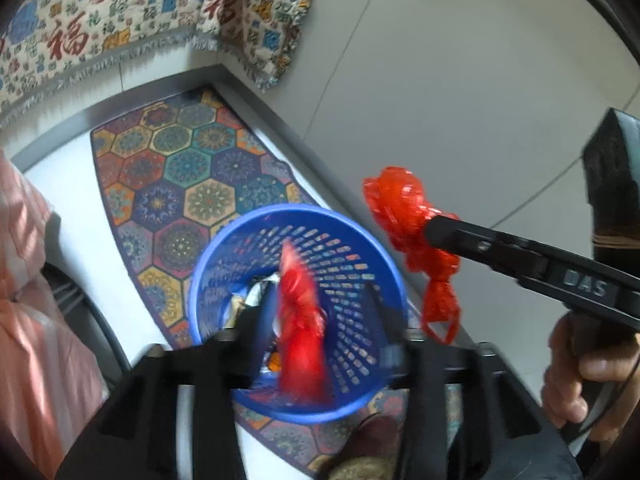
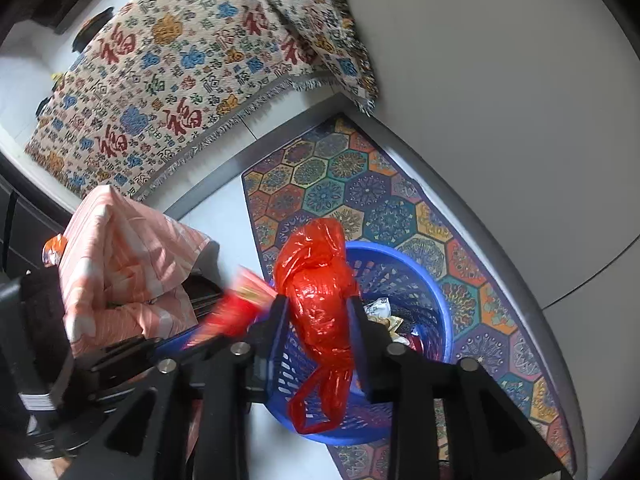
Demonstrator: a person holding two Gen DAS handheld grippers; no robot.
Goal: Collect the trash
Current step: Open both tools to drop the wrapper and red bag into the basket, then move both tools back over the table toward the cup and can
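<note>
Pink cloth (image 2: 120,264) lies at far left, over some furniture; patterned mat (image 1: 168,184) on the floor beside it.

Bin (image 1: 224,248), blue, perforated, stands on the mat; some wrappers already at the bottom.

Left claw (image 1: 316,328): jaws stand apart over the bin mouth. First red bag (image 1: 300,320) sits blurred between them, apparently free of the pads and dropping into the bin. Judged: released.

Right claw (image 2: 318,316): jaws narrow, both sides against the second red bag (image 2: 316,284), a knotted plastic bundle. In the left view it hangs just outside the bin rim, to the right, a loop dangling below. Whether the pads actually press I cannot tell for sure; the bag hangs in place, so I read it as held.

Step in hand: dropping trash into the bin. Next move, judged: shift the right claw over the opening, then open so the bundle falls inside and not on the mat.

Count: 2 red bags, 1 bin, 2 claws, 1 mat.
</note>
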